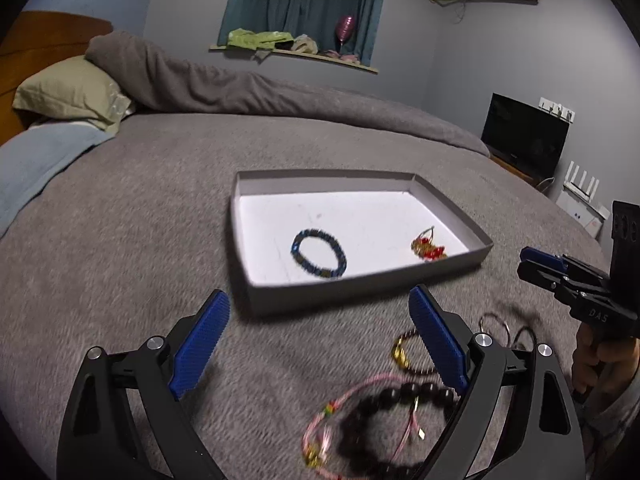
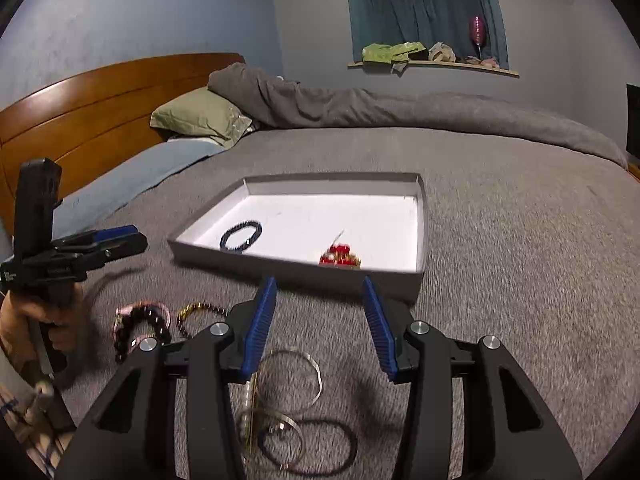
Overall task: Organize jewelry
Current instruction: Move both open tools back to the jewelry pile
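Note:
A shallow grey box [image 1: 360, 280] [image 2: 296, 270] with a white floor lies on the grey bed. In it are a dark blue bead bracelet [image 1: 319, 253] [image 2: 241, 235] and a red and gold piece [image 1: 429, 247] [image 2: 340, 259]. My left gripper [image 1: 320, 316] is open and empty, just before the box's near wall. Below it lie a dark bead bracelet [image 1: 396, 400] [image 2: 138, 328], a pink cord bracelet [image 1: 332, 412] and a gold-clasped bead bracelet [image 1: 402, 350] [image 2: 196, 314]. My right gripper [image 2: 320, 300] is open and empty above thin silver bangles [image 2: 296, 380] and a dark ring [image 2: 320, 448].
The grey blanket [image 1: 120, 240] covers the bed, with a bunched duvet [image 1: 240, 88] and a green pillow [image 1: 68, 92] at the back. A wooden headboard [image 2: 80, 112] stands at the left. A television [image 1: 524, 136] stands at the far right.

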Available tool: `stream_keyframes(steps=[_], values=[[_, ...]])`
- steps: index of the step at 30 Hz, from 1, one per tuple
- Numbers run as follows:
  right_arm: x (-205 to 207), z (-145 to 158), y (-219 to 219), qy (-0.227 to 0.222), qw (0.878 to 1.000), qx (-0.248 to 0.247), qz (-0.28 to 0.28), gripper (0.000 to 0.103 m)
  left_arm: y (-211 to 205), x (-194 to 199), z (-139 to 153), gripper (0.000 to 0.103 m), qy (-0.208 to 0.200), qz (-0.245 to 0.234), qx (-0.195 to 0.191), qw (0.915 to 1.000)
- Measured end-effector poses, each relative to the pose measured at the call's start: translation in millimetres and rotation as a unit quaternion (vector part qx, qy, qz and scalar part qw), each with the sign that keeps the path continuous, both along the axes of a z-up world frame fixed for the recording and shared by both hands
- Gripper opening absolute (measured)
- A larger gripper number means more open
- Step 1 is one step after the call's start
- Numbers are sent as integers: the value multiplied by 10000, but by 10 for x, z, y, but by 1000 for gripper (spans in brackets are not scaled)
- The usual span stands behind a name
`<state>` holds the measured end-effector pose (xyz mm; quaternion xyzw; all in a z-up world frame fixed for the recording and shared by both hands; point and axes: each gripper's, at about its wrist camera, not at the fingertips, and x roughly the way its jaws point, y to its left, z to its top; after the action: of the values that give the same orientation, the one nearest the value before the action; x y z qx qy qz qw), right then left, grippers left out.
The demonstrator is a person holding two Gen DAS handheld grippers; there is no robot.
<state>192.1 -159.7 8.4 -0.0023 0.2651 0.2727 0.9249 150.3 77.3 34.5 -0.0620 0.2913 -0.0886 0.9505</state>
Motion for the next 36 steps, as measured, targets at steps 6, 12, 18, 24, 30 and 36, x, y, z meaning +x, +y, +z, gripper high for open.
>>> stream_keyframes(steps=[6, 12, 18, 24, 30, 36], values=[[-119, -101, -36, 86, 9999, -100, 7, 46, 45, -216, -91, 91, 63, 20, 21, 10000], [-201, -182, -134, 145, 9997, -180, -93, 46, 88, -433, -208, 91, 132, -44, 96, 9999], [-241, -238, -260, 219, 9994, -180, -187, 46, 122, -531, -284, 91, 181, -96, 135, 9997], [-317, -267, -280, 212, 9995, -216, -113, 46, -32, -575, -322, 90, 207, -419, 231, 9986], [-384, -288, -271, 187, 9994, -291, -50, 46, -237, -578, -377, 90, 241, -696, 508, 9960], [-376, -291, -281, 197, 9994, -296, -52, 46, -265, -592, -337, 60, 127, -819, 458, 9955]])
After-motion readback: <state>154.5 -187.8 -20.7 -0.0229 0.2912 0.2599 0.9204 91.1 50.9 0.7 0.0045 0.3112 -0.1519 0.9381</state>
